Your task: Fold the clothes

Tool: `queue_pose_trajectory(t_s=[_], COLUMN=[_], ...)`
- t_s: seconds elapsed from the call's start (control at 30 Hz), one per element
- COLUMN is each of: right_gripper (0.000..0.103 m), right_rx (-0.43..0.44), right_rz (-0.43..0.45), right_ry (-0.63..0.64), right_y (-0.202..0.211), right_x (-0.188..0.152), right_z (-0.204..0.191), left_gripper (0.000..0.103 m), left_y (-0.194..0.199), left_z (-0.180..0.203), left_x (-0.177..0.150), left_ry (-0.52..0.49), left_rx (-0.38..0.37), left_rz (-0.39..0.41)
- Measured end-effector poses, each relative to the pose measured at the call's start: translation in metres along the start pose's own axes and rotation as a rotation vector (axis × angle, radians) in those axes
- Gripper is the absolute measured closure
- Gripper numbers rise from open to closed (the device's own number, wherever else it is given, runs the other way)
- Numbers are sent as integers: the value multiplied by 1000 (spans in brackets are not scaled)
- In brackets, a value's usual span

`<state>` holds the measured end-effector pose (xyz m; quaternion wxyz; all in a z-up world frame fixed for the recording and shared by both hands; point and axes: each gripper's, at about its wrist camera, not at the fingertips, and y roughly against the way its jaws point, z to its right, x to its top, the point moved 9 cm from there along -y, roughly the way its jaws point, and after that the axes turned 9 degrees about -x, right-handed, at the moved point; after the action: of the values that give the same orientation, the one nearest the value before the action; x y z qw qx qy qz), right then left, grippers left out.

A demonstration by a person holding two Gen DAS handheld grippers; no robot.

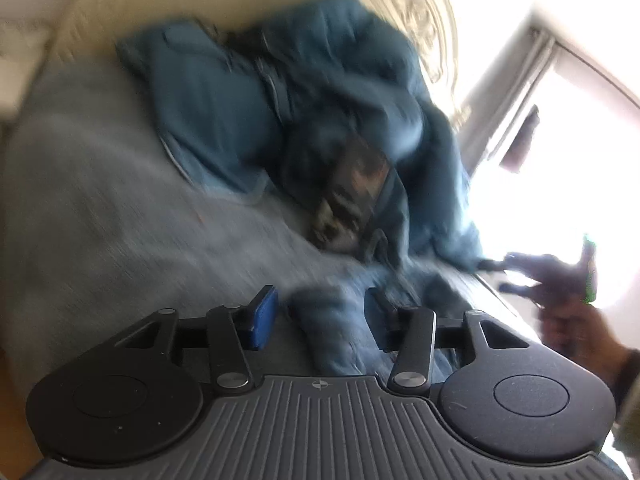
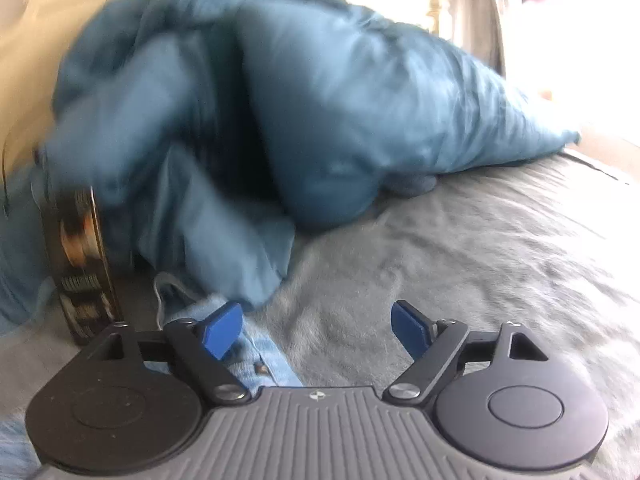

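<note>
Lying crumpled on the grey bed cover (image 2: 460, 240), a teal garment (image 2: 320, 100) sprawls ahead of both hand-held grippers, the right hand-held gripper (image 2: 318, 328) spread and empty just beneath its nearest fold, the left hand-held gripper (image 1: 320, 320) likewise spread, farther back.

The heaped garment (image 2: 304, 92) lies on the blanket (image 2: 480, 248), ahead of both grippers, a headboard (image 1: 420, 12) behind it.

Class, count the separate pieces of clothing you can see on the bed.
2: a crumpled teal garment heaped on the grey blanket, and light blue denim beside the right gripper. More may lie hidden under the heap.
</note>
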<state>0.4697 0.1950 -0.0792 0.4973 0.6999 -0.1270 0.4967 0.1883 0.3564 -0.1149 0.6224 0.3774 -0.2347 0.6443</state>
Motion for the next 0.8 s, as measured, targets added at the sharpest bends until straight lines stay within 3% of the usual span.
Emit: queue_pose_trajectory(t_s=[0.03,0.13,0.2,0.3,0.4,0.43,0.53,0.63,0.8], right_gripper=[41,51,57,64,65,73,80,94,97], right_rx=[58,236,320,377,356,347,315,282,228], right_rz=[-14,-47,-80,-126,-168,-183,-160,-133,-88], right_ry=[18,183,312,431,488,497,476,451,410], right_y=[12,50,68,73,59,54,52,51,50], right_x=[1,-22,-53,-97,-125,-131,-131,-129,-127], right_z=[-8,-64,-107,-157,-180,-184,-187,-190,-193], left_gripper=[55,55,55,56,56,57,57,57,57], left_y=[0,-1,-5,-11,-16,-17,-17,-16,-16], left_z=[5,19,25,27,17,13,9,8,5], left_x=[2,4,0,-11,-22,-25,-29,-31,-31], left_ry=[-9,-47,-91,-156,-146,-135,-157,-156,-131], left_rx=[-21,-63,-42,21,75,79,77,71,56], left_rz=[-3,-6,7,5,-37,-53,-61,-62,-52])
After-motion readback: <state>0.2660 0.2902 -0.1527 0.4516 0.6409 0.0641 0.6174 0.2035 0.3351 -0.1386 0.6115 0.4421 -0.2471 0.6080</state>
